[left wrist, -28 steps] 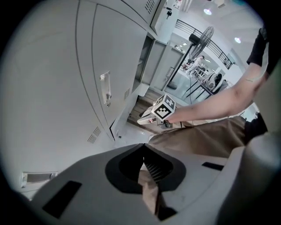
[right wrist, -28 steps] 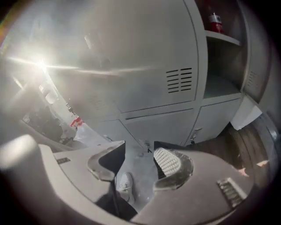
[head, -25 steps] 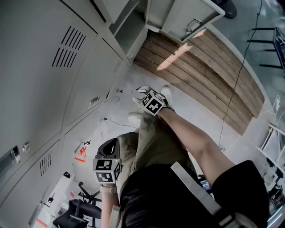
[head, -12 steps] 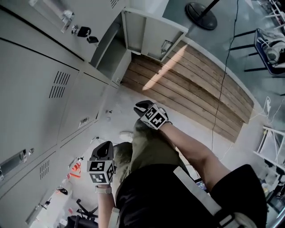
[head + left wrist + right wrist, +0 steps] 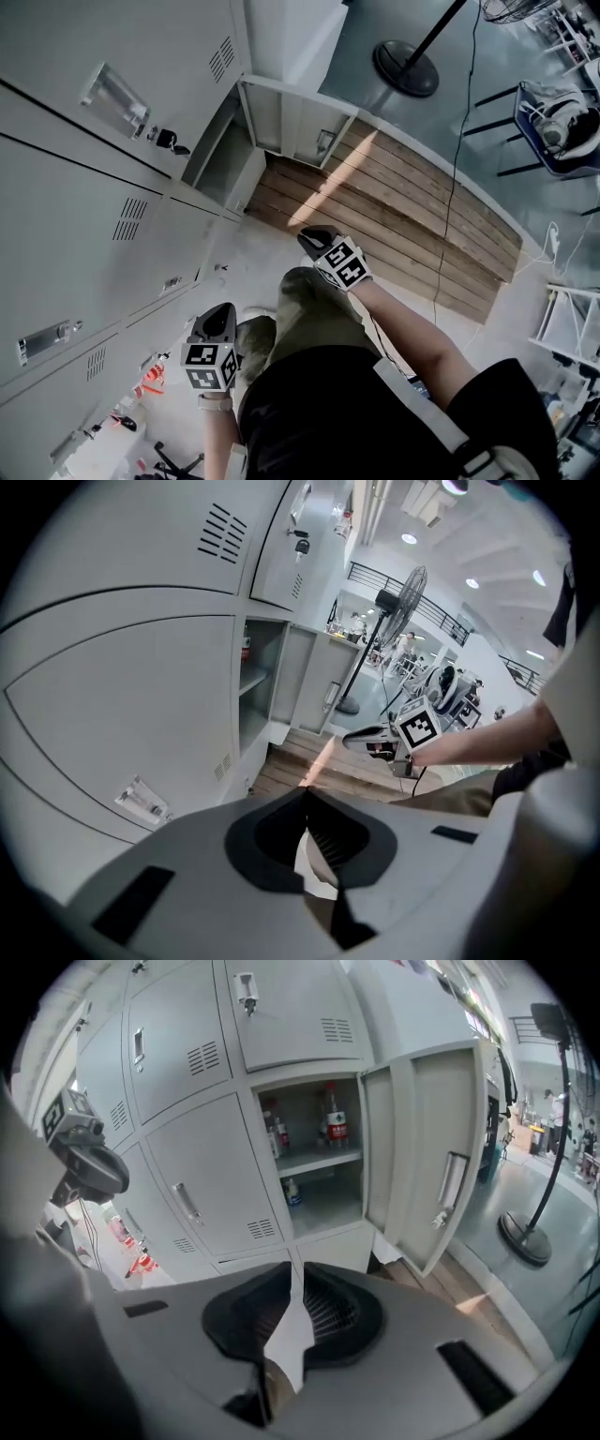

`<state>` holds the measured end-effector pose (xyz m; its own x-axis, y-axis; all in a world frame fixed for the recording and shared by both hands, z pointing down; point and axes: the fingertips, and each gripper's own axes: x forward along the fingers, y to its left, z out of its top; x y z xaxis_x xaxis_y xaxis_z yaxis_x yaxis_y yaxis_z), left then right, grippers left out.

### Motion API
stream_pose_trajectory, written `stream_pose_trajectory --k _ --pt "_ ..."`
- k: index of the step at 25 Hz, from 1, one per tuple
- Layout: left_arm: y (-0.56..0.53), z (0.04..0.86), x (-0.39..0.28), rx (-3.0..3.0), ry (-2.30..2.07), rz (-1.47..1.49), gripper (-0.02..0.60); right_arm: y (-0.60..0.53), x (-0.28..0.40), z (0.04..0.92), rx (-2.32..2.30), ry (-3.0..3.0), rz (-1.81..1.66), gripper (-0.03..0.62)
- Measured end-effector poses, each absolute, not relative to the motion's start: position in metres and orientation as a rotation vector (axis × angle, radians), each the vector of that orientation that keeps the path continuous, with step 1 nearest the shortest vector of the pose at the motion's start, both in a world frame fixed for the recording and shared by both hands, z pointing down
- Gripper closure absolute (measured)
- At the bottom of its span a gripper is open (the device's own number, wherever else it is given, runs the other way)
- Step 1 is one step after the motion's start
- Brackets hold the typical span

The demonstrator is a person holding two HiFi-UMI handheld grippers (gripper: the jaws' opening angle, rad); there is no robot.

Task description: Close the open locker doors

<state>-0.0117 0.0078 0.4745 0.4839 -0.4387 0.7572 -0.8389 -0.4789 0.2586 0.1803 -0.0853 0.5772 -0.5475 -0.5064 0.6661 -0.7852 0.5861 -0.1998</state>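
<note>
Locker door (image 5: 441,1157) hangs wide open, swung right of its compartment. Bottles (image 5: 336,1124) sit on the shelf inside, red labels too small to read. Planks (image 5: 403,225) run in front, with a fan stand (image 5: 525,1232) just past the door edge. Left tool (image 5: 305,791) is pressed together, empty. Right tool (image 5: 292,1269) has just closed on nothing.

One pale grey metal locker door (image 5: 433,1138) stands swung wide open, roughly square to the locker front. It hangs from the right side of its bottom-row compartment (image 5: 314,1185), and a long latch fitting (image 5: 448,1190) shows near its free edge. The neighbouring doors (image 5: 202,1180) sit closed.
</note>
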Motion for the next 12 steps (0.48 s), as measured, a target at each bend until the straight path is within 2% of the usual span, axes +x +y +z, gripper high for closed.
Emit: stream_pose_trajectory --k 12 --pt "-0.024 0.439 0.043 2.131 -1.108 0.730 0.572 -0.148 0.286 0.497 1.218 -2.268 0.539 0.539"
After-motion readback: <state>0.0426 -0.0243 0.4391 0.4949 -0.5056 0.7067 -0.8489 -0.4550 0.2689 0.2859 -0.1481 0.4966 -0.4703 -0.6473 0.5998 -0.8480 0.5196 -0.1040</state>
